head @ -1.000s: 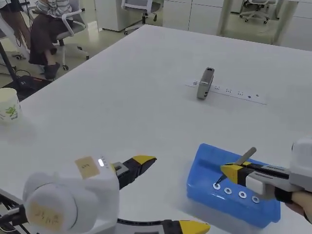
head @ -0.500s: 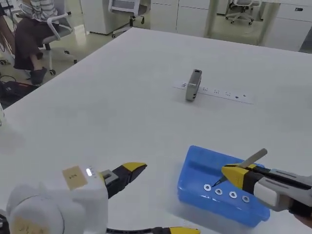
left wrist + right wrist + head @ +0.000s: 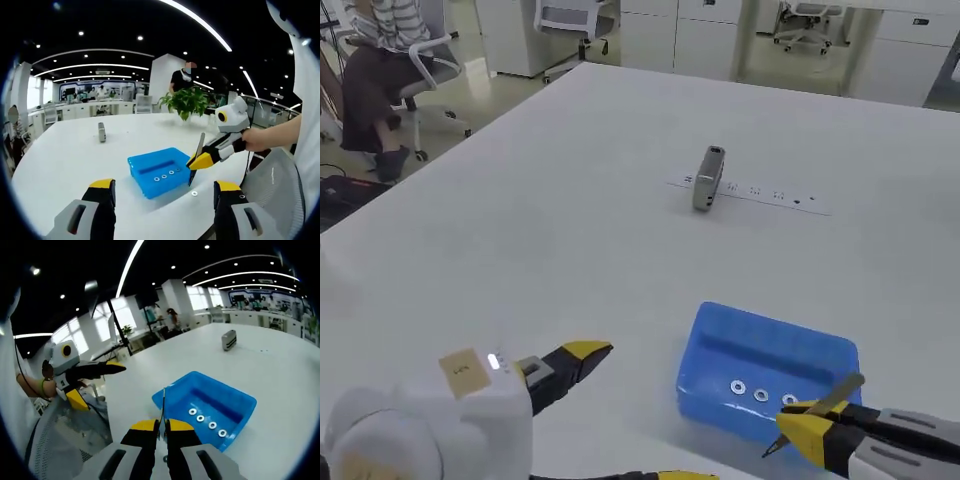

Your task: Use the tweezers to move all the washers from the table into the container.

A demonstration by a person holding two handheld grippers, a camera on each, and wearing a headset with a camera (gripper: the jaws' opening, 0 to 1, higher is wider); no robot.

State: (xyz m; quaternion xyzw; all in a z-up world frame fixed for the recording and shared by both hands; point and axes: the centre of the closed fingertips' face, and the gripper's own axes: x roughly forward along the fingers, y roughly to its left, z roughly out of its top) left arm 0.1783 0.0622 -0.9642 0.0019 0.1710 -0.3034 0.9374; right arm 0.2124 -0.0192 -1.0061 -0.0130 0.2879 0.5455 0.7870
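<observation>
lower right of the head view: the right gripper clenched on the tweezers, tip down at the near edge of the blue container, which holds a row of washers. in the left gripper view one loose washer lies on the table just below that tip. lower left of the head view: the left gripper, jaws spread wide, grasping nothing.

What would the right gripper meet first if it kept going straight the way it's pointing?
Most likely the near corner of the blue container: the right gripper, shut on the tweezers, aims at it in its own view. Depth is unclear, so the tweezers' tip may touch the table first.
</observation>
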